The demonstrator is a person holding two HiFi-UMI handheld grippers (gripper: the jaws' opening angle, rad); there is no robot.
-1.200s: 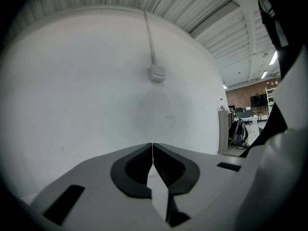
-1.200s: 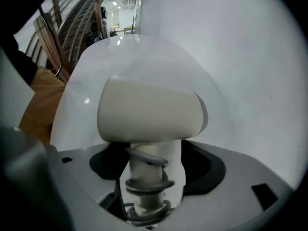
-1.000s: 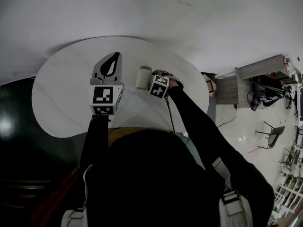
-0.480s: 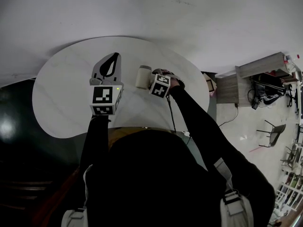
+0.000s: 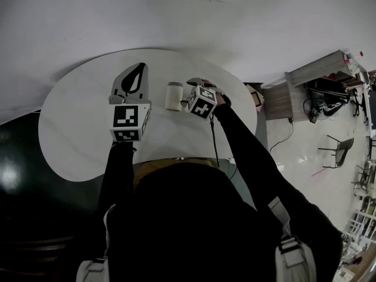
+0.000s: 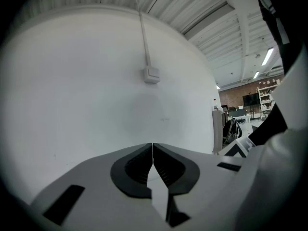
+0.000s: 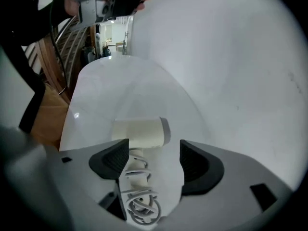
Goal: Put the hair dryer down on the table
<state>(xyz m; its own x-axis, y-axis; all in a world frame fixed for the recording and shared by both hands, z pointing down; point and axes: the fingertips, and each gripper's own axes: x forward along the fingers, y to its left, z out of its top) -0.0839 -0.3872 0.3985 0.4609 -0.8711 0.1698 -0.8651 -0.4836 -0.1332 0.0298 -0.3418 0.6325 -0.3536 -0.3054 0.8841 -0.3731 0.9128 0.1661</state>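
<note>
The cream hair dryer (image 5: 174, 96) lies on the round white table (image 5: 82, 116), a little right of its middle. In the right gripper view its barrel (image 7: 139, 133) lies crosswise just past the jaws, and its handle with the cord wound round it (image 7: 137, 177) runs back between them, close to the left pad. My right gripper (image 5: 190, 89) (image 7: 154, 146) is open, its jaws wide apart and not squeezing the handle. My left gripper (image 5: 140, 68) (image 6: 152, 146) hangs above the table left of the dryer, shut on nothing and aimed at the wall.
A white wall rises right behind the table, with a small junction box (image 6: 151, 74) on it. To the right, off the table, stand a wooden cabinet (image 5: 305, 90) and a chair (image 5: 338, 157). The table's near edge (image 5: 176, 157) is at my body.
My right gripper has drawn back a little to the right, and the gap between it and the hair dryer has widened. The dryer stays on the table. The left gripper has hardly moved.
</note>
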